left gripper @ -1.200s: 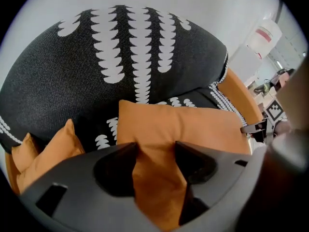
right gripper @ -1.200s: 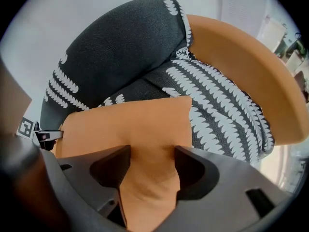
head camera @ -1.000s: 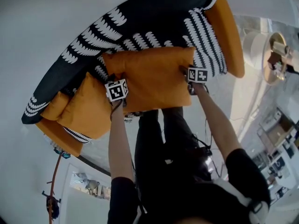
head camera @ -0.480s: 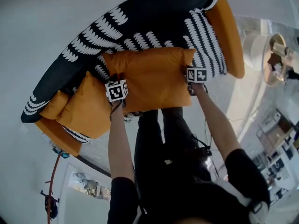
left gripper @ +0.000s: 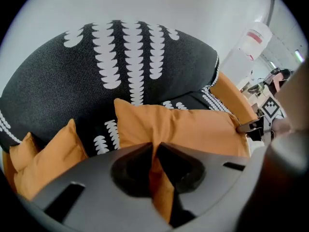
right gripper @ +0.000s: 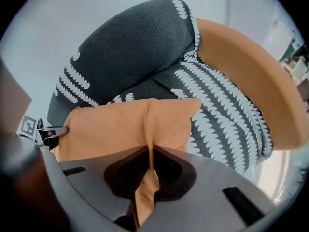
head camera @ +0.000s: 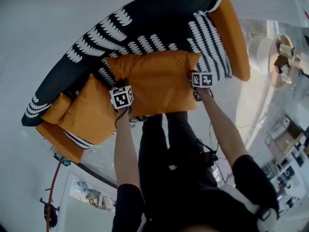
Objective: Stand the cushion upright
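Cushion (head camera: pixel 154 83): orange, fabric-covered, lying on the seat of the sofa (head camera: pixel 159 18) with its long side along the sofa front.

Expected handling: light, soft and limp. It is likely to fold rather than pivot if raised at one point, so take hold at two well-spaced points on the edge nearest the sofa front. The cover looks matte and unlikely to slip. It is not fragile.

Left gripper (left gripper: pixel 155 149): the jaws have just been closing and now pinch a ridge of cushion fabric near the sofa front. Right gripper (right gripper: pixel 147 153): the same, at the cushion's other end. Both grips appear to catch the cover, and whether they also catch filling cannot be told.

A second cushion (head camera: pixel 89 110) lies just beside the first, further along the sofa seat.

Not visible:
- The cushion underside and the seat below it.
- The cushion's near edge, covered by the grippers in the head view.
- Whether its far edge touches the sofa back.
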The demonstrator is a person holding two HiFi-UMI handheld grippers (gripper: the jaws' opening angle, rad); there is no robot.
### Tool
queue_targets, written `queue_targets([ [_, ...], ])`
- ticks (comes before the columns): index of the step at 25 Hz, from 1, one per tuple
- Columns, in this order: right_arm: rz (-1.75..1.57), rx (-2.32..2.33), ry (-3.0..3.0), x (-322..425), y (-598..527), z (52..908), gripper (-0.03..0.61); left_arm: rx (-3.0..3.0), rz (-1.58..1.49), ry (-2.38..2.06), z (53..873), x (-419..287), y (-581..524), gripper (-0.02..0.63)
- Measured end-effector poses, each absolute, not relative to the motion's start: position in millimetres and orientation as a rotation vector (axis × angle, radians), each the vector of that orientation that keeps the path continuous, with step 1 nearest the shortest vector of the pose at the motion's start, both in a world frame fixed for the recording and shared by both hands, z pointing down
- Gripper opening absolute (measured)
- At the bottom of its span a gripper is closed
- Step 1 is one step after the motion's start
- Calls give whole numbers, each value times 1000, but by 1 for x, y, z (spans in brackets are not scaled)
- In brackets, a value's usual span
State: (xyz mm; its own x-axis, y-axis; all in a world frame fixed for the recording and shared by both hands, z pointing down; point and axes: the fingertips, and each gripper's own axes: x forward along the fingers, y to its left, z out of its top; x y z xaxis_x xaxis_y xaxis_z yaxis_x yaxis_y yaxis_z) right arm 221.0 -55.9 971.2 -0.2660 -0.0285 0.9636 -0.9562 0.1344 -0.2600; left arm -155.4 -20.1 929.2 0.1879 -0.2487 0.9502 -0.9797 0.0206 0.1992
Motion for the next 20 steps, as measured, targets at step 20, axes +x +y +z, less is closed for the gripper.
queue_targets([
  [20,1212,1042,-1641,234,-54,880,5,1519,742,-1356,822,-137,18,11],
])
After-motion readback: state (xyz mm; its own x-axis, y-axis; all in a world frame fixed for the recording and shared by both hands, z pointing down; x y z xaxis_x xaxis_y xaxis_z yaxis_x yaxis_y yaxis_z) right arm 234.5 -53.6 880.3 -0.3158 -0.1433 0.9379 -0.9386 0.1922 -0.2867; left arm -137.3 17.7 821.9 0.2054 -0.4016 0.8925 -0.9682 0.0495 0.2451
